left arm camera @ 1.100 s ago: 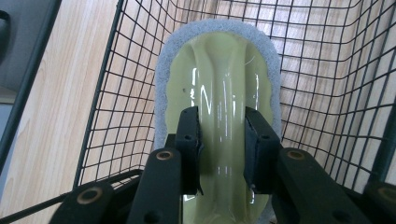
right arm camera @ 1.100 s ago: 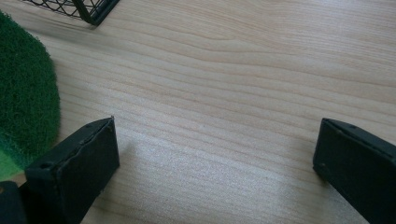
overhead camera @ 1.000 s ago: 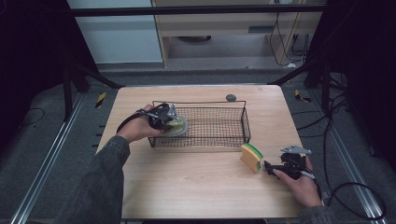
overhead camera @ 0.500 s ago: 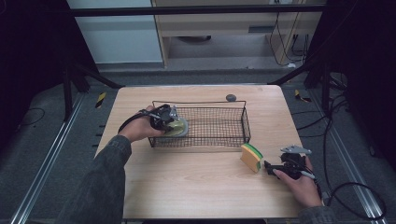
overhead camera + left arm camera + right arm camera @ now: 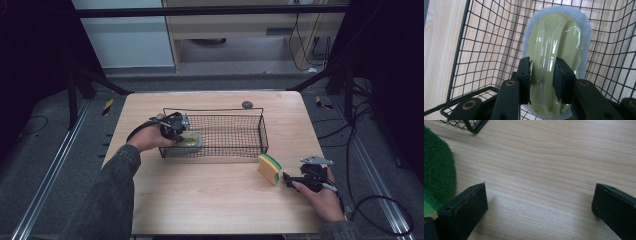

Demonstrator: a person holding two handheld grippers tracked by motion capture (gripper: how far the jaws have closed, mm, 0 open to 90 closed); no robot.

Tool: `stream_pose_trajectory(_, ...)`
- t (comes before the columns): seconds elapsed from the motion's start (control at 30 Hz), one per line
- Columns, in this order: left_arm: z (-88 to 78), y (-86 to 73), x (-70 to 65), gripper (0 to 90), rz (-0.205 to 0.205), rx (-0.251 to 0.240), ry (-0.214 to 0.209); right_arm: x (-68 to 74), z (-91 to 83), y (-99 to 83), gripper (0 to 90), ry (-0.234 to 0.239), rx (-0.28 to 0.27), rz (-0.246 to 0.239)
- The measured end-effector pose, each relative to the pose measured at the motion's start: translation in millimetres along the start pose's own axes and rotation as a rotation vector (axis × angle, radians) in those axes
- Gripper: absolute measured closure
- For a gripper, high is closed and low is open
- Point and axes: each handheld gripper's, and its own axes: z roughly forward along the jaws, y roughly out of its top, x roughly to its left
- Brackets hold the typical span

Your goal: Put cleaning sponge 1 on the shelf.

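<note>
left gripper (image 5: pixel 542 80) pinching a scrubber pad (image 5: pixel 556 50): oval, glossy pale-green plastic top with a raised centre ridge, grey fuzzy rim. pad sits inside the black wire basket (image 5: pixel 240 145), at its left end. right gripper (image 5: pixel 539 205) jaws spread wide over the wooden table (image 5: pixel 549 157), beside a green-and-yellow sponge (image 5: pixel 269 168).

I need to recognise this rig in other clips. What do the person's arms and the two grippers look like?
Left gripper: black body, a black cable looping behind. Right gripper: black, topped by a grey three-cornered plate, cable trailing. Both have blocky matte black jaws. A dark grey sleeve covers the left forearm.
</note>
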Motion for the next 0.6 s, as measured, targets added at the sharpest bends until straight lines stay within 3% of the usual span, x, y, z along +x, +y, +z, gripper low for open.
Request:
stream_pose_trajectory(0.33,-8.1,1.5,-1.3,60.4,-0.019,-0.026,0.012,0.1,0.0,0.0,0.6,0.0,0.0,0.001)
stream_pose_trajectory(0.6,-25.8,2.9,-2.6,51.8,-0.045,-0.104,0.056,0.2,0.1,0.1,0.6,-0.001,0.0,0.001)
